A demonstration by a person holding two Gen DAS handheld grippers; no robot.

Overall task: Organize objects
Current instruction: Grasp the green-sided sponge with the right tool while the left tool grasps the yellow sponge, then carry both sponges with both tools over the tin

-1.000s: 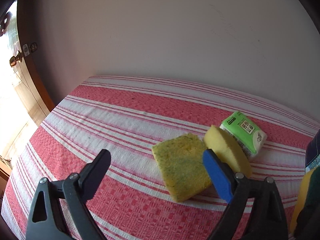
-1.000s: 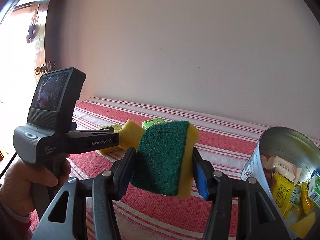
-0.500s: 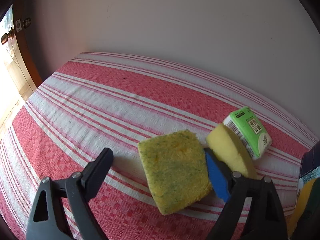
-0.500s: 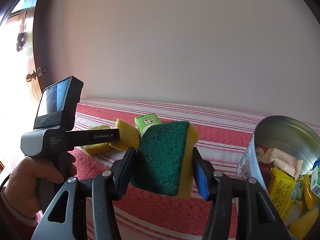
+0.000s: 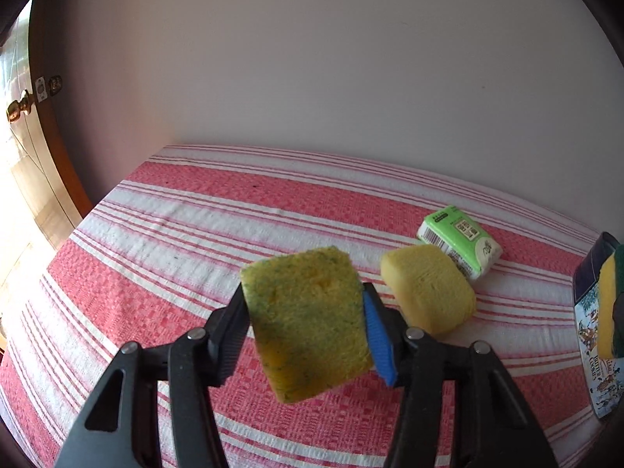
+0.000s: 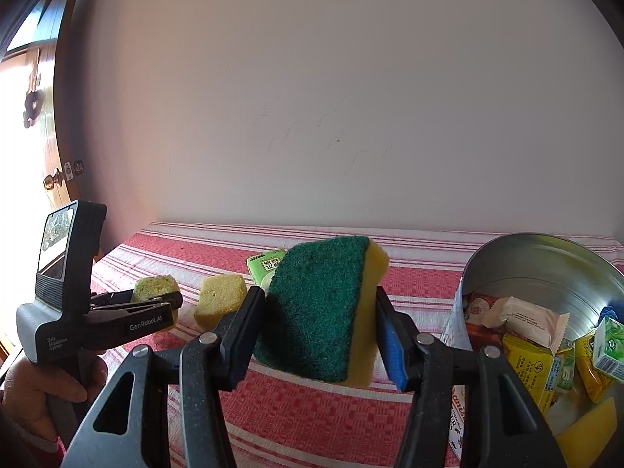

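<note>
My left gripper (image 5: 304, 300) is closing on a yellow sponge speckled with green (image 5: 308, 323), and both pads press its sides. That sponge sits tilted above the red-and-white striped cloth (image 5: 195, 234). A plain yellow sponge (image 5: 427, 288) and a green tissue pack (image 5: 460, 240) lie to its right. My right gripper (image 6: 319, 304) is shut on a green-faced yellow scouring sponge (image 6: 316, 312), held in the air left of an open metal tin (image 6: 546, 257). The right wrist view also catches the left gripper (image 6: 156, 300) with the speckled sponge (image 6: 154, 284).
The tin holds several snack packets (image 6: 526, 355) and shows at the right edge of the left wrist view as a printed wall (image 5: 589, 335). A hand (image 6: 35, 386) grips the left tool. A wooden door with a brass knob (image 5: 17, 111) stands left; a wall backs the table.
The left jaws have narrowed from wide open onto the speckled sponge, which now tilts up between them. The right gripper has kept its sponge and drifted slightly toward the tin.
</note>
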